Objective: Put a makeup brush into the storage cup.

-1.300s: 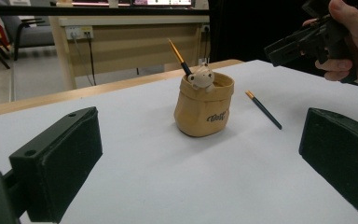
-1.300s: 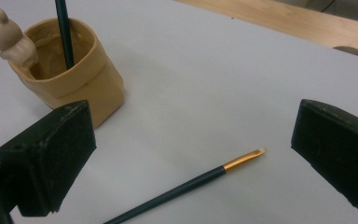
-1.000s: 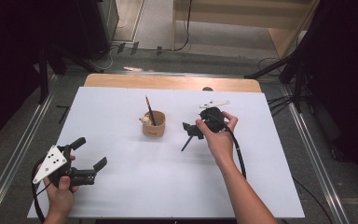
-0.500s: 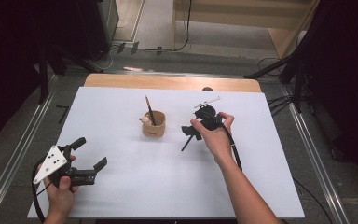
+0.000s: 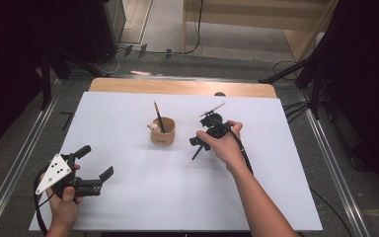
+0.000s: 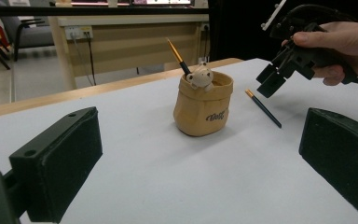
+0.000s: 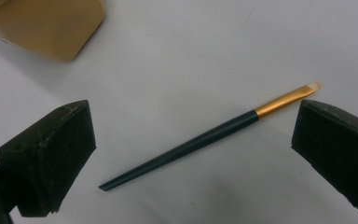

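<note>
A: Where's the right gripper [image 5: 201, 143]?

B: Over the middle of the table [image 5: 128, 207], a little toward the right edge, hanging above the brush [image 7: 205, 138]. Its jaws are spread wide with nothing between the pads; the brush lies flat on the white top in the gap below them.

A: How does the brush lie?

B: Dark handle, gold band, pale tip. In the right gripper view it runs slantwise across the gap, the tip end close to one jaw, the handle's point nearer the other. Neither jaw touches it. In the left gripper view it lies just beside the pot [image 6: 203, 104], on the side where the right hand [image 6: 340, 46] comes in.

A: And the pot?

B: A tan pot near the table's centre, upright, with a small bear figure [image 6: 199, 77] at its rim and a second brush [image 6: 179, 57] standing tilted inside.

A: The left gripper [image 5: 96, 168]?

B: Near the front left corner, held low in the left hand [image 5: 64, 210], well apart from the pot. Its jaws are spread too, empty, and point toward the pot.
</note>
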{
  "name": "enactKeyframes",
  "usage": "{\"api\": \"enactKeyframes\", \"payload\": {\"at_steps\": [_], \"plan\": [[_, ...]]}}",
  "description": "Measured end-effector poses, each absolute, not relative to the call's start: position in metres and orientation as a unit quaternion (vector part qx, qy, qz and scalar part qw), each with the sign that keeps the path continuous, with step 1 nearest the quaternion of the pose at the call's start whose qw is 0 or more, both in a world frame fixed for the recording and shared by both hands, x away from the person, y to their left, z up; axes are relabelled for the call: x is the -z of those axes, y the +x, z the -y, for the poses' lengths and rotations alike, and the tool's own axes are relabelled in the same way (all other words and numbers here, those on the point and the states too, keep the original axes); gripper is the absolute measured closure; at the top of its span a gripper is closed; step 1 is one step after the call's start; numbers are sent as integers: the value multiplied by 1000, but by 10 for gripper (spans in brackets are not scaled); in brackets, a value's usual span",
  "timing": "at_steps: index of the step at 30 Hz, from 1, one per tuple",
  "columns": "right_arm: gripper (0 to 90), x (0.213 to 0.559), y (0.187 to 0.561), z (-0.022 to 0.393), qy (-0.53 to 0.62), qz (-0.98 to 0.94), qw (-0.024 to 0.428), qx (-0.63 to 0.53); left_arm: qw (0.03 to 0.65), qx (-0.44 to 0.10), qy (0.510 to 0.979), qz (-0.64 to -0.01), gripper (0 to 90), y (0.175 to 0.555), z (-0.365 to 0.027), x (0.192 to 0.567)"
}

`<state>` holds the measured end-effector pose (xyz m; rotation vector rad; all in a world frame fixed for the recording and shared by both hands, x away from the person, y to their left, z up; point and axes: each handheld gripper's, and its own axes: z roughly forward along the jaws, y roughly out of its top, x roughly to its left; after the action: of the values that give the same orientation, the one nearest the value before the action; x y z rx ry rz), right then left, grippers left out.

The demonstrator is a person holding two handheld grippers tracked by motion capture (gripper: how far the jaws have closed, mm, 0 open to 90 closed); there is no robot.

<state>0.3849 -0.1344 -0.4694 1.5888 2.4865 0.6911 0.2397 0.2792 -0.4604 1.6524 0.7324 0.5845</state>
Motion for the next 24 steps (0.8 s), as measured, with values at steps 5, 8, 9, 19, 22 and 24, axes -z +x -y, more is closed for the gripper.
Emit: {"api": "enactKeyframes", "payload": {"at_steps": [5,8,9,19,22,24], "plan": [[1,472,388,131,527,-822,41,-213,581,-250,707,-316,0,240,-280,460],[1,479,391,130,537,-821,30,-189,581,-250,707,-315,0,239,-280,460],[1,481,392,130,539,-822,26,-182,581,-250,707,-316,0,239,-280,460],[13,488,397,127,555,-816,13,-160,582,-249,707,-315,0,240,-280,460],[23,489,399,125,556,-817,15,-154,582,-249,707,-315,0,239,-280,460],[29,489,400,123,554,-820,21,-146,582,-249,707,-316,0,240,-280,460]]}}
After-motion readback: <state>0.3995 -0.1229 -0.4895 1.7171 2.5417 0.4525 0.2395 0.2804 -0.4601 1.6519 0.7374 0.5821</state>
